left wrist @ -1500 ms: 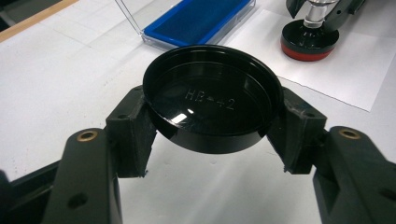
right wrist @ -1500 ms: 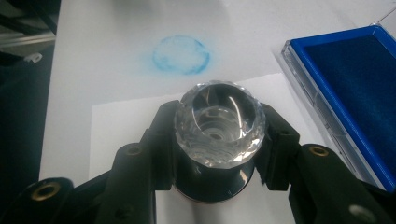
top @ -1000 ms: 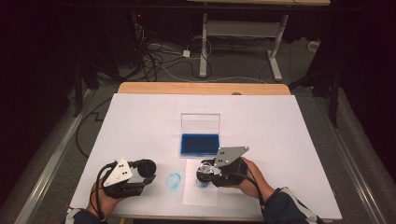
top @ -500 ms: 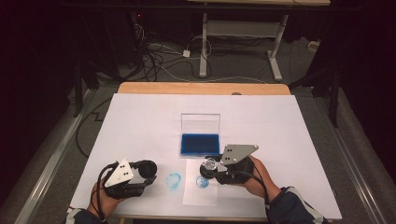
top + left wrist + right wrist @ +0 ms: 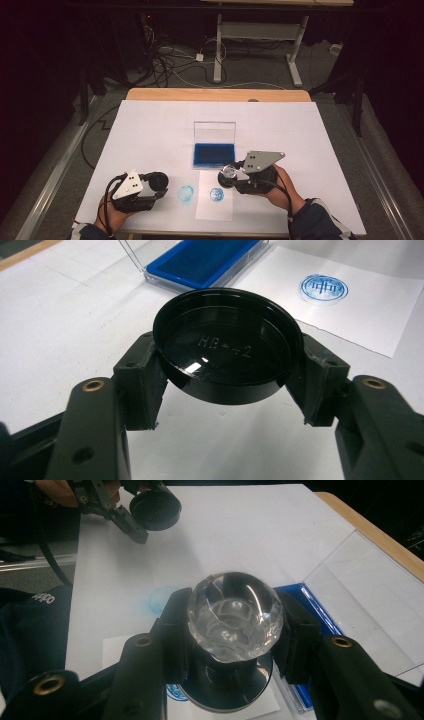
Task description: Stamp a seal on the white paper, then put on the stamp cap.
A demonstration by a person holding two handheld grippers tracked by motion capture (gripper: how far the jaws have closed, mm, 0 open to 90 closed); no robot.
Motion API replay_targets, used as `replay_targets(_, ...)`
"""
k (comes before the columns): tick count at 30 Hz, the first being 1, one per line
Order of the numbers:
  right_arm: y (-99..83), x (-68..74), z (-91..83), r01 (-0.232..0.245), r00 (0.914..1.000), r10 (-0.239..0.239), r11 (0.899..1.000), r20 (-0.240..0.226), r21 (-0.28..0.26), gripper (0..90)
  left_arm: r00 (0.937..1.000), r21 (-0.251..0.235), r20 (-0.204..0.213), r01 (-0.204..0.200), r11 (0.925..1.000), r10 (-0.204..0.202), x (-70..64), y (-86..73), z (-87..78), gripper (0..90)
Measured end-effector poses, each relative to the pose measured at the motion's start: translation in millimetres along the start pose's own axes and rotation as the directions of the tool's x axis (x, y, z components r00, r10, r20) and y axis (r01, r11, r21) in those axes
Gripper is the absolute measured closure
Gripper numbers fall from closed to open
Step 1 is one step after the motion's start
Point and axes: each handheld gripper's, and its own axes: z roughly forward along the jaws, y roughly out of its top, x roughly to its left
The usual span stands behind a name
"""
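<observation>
While the left claw (image 5: 159,181) sits low at lower left of the high view, closed around a black round cap (image 5: 227,357), the right claw (image 5: 227,175) grips a crystal-knobbed stamp (image 5: 234,616). That stamp hangs at lower centre, between the blue ink pad (image 5: 214,154) and the printed paper sheet (image 5: 216,209) on the bench (image 5: 150,130), the hand angled left.

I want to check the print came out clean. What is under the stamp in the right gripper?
Under the stamp lies the paper sheet with a round blue print. In the right gripper view the stamp's base covers most of that print, so only an edge shows there.
</observation>
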Motion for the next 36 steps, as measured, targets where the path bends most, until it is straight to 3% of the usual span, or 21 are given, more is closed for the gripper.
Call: replay_targets(36, 0.3, -5.0, -8.4, -0.01, 0.9996, 0.011, 0.999, 0.026, -0.037, 56.6, 0.9986, 0.022, 0.041, -0.033, 0.9992, 0.032, -4.8, 5.1, 11.1, 36.4)
